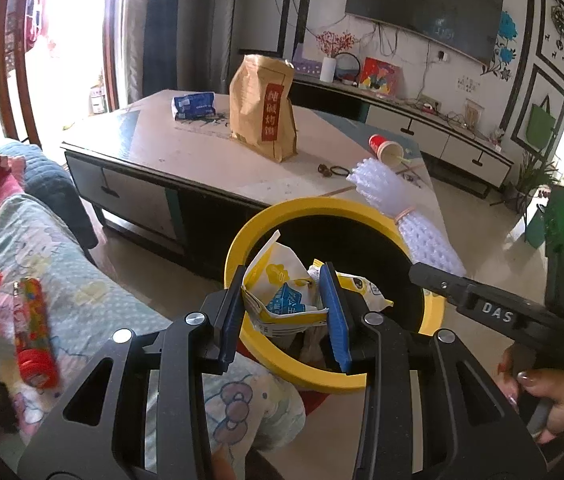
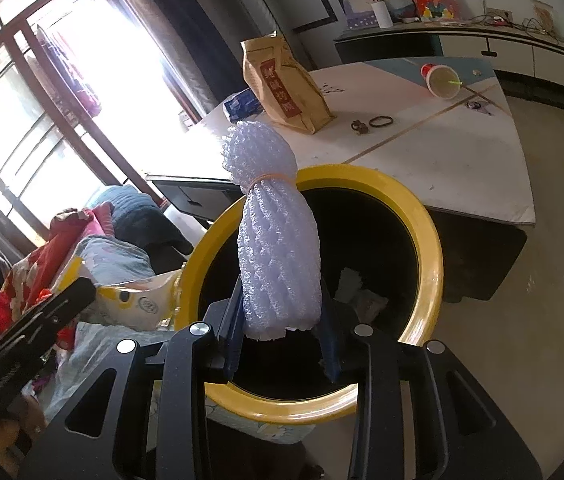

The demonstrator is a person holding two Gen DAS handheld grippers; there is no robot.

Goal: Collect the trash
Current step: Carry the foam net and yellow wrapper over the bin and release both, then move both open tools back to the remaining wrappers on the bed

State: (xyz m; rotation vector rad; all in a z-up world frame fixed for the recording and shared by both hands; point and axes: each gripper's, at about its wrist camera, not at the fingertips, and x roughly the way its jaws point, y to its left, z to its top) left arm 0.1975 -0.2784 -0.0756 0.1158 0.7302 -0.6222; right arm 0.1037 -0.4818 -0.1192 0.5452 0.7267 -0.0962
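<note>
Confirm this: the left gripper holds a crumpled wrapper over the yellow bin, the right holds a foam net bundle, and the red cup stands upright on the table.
One thing is wrong: the red cup lies on its side on the table, as the right wrist view shows. The rest holds: left gripper grips the wrapper over the bin, right gripper the foam bundle.

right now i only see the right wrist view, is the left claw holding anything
observer: Yes, the left claw is shut on a crumpled yellow and white wrapper.
operator: is it over the bin yet
observer: In the left view the wrapper shows against the opening of the bin, just past its near rim.
operator: anything left on the sofa side
observer: A colourful tube lies on the blanket left of the bin. I cannot tell whether it is trash.
</note>
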